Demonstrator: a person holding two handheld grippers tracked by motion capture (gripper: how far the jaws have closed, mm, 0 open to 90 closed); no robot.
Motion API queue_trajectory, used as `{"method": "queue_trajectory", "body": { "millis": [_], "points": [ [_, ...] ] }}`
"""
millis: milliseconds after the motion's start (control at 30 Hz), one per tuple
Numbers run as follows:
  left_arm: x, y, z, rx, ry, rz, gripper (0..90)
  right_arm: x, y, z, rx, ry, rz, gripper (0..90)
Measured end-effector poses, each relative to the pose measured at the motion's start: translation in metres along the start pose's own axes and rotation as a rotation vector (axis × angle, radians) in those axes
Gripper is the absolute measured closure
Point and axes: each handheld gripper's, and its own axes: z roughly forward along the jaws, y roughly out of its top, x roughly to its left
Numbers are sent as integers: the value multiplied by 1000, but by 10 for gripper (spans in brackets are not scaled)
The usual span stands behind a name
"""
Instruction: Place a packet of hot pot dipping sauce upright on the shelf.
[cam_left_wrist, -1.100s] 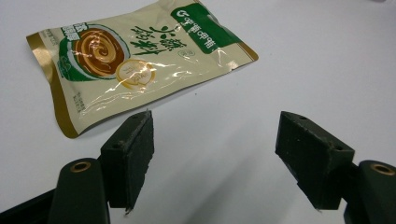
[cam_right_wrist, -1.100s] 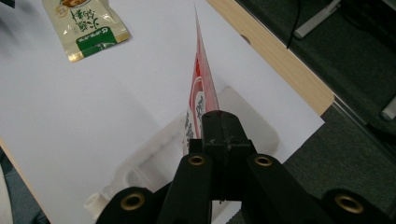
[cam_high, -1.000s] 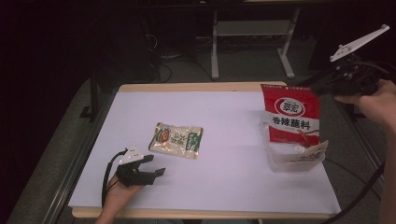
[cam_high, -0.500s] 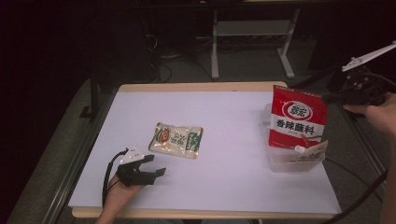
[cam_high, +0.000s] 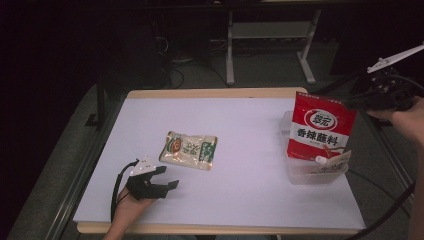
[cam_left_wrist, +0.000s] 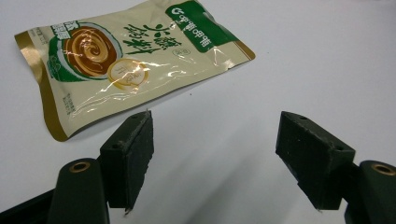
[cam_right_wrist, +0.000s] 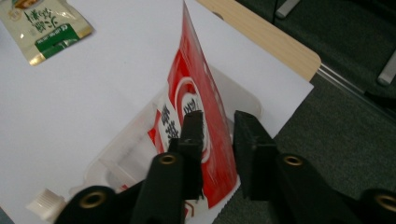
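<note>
Red flat sauce pouch (cam_right_wrist: 196, 107) stands upright in the clear plastic tub (cam_high: 300, 175), between my right gripper's (cam_right_wrist: 217, 128) jaws, which have just been opening and no longer press it. My left gripper (cam_left_wrist: 219, 154) rests wide open just before the beige seasoning packet (cam_left_wrist: 126, 60).

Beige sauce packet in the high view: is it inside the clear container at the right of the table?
No. The beige sauce packet lies flat on the white table, well apart from the clear container that holds the red pouch.
</note>
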Motion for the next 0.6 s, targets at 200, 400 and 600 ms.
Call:
{"method": "queue_trajectory", "body": {
  "millis": [200, 400, 600],
  "points": [
    [1, 1, -3, -3, 2, -5, 274, 18, 20, 1, -25, 29, -56, 673],
    [2, 1, -5, -7, 7, -3, 274, 35, 35, 14, -9, 61, -102, 655],
    [5, 0, -7, -9, 12, -2, 274, 46, 44, 25, -13, 98, -122, 638]
  ]
}}
